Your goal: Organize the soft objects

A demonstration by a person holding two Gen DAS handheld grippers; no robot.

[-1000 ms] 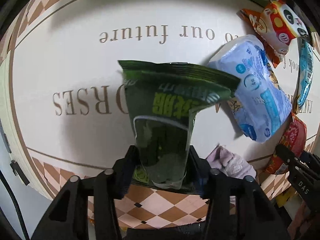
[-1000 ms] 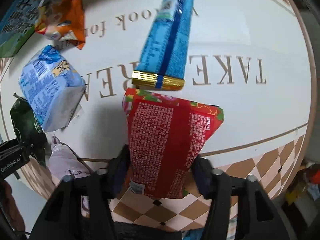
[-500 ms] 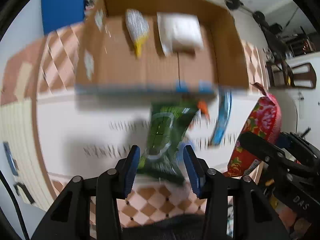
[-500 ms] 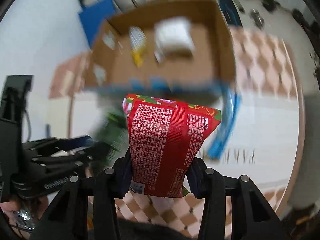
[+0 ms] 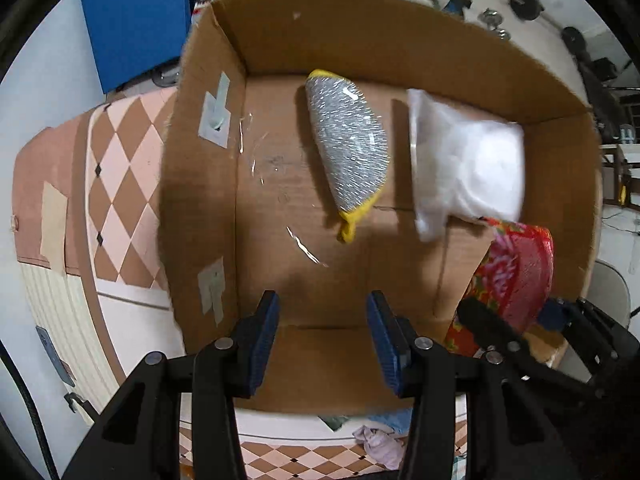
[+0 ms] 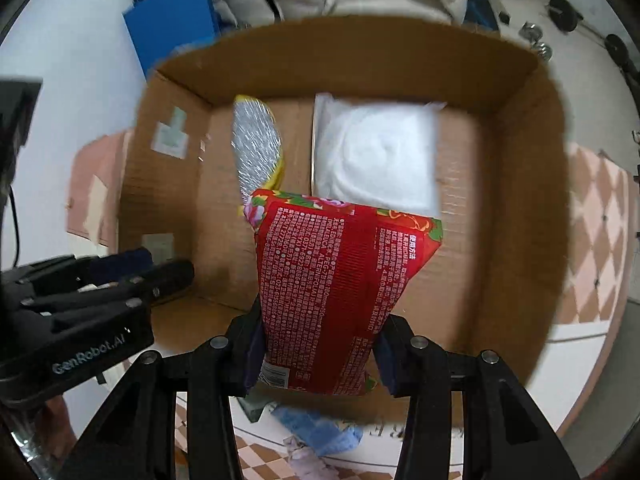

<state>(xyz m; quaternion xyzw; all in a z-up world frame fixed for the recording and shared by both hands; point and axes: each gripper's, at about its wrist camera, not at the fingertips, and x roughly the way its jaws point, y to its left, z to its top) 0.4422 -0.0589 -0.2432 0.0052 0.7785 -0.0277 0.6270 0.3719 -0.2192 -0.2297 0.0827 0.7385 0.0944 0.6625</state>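
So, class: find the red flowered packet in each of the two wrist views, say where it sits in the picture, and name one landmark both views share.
Left wrist view: the red flowered packet is at the right edge, lower middle, clamped in the right gripper, in front of the box's right wall.
Right wrist view: the packet fills the centre, between that gripper's jaws, above the box floor.
Shared landmark: the silver pouch with yellow trim lying in the cardboard box.

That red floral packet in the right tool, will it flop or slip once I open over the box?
The red packet stands upright above the right tool, so it is probably fairly stiff. Its glossy film may slide out quickly. It looks light and should drop flat into the cardboard box.
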